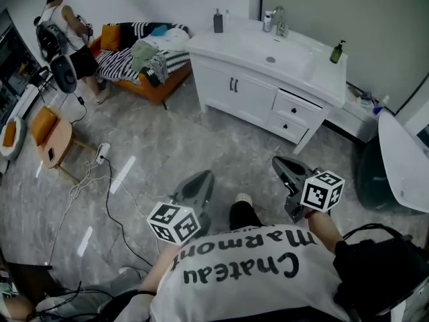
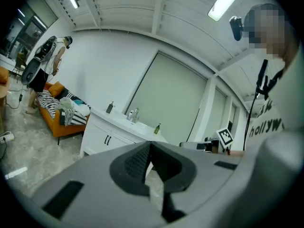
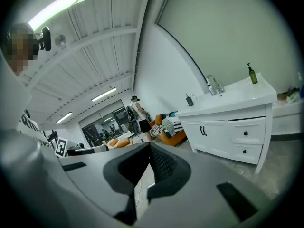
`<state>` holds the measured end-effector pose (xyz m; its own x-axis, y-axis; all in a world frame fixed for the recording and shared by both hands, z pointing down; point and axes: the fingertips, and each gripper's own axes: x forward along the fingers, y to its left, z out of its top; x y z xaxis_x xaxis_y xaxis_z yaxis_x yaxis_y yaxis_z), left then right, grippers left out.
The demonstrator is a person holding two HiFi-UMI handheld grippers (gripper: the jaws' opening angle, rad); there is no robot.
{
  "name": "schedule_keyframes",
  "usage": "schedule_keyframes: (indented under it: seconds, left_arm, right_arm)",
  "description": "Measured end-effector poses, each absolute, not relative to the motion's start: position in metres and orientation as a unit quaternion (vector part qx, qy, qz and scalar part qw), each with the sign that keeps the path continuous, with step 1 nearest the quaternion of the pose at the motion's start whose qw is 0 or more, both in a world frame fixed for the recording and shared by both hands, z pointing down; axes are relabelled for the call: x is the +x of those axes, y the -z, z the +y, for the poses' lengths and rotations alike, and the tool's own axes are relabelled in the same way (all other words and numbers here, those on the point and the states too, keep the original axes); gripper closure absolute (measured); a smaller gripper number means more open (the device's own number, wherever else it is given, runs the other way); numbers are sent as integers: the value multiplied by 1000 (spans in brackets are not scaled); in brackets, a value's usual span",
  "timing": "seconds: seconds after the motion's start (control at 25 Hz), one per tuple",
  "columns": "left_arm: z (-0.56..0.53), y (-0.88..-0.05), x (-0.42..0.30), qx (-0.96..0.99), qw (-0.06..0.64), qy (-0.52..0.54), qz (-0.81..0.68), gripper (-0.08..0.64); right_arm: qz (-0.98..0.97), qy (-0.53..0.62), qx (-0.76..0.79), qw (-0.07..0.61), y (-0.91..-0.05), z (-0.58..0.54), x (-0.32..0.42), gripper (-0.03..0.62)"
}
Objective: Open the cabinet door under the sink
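Note:
A white vanity with a sink [image 1: 268,52] stands across the room. Its cabinet doors [image 1: 234,87] are closed, with two dark handles [image 1: 234,84] side by side; the doors [image 3: 209,134] also show in the right gripper view and the doors [image 2: 102,139] in the left gripper view. My left gripper [image 1: 201,183] and right gripper [image 1: 285,170] are held low in front of my body, well short of the vanity. Both are shut with nothing between the jaws.
Two drawers [image 1: 291,116] sit right of the doors. A soap bottle [image 1: 337,51], tap [image 1: 278,20] and dark bottle [image 1: 218,21] stand on the counter. An orange sofa [image 1: 144,62] with clothes, a person [image 1: 64,29], a small table [image 1: 53,143] and floor cables [image 1: 107,193] lie to the left.

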<state>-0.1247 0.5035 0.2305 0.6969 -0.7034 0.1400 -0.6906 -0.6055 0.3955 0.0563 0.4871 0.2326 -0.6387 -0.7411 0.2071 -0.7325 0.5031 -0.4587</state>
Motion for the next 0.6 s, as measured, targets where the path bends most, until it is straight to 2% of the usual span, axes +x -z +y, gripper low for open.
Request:
schedule_keyframes:
  seconds: [0.6]
  left_arm:
    - [394, -235, -124, 870, 223, -22, -439, 552]
  right_arm:
    - [884, 268, -382, 0, -238, 358, 61, 586]
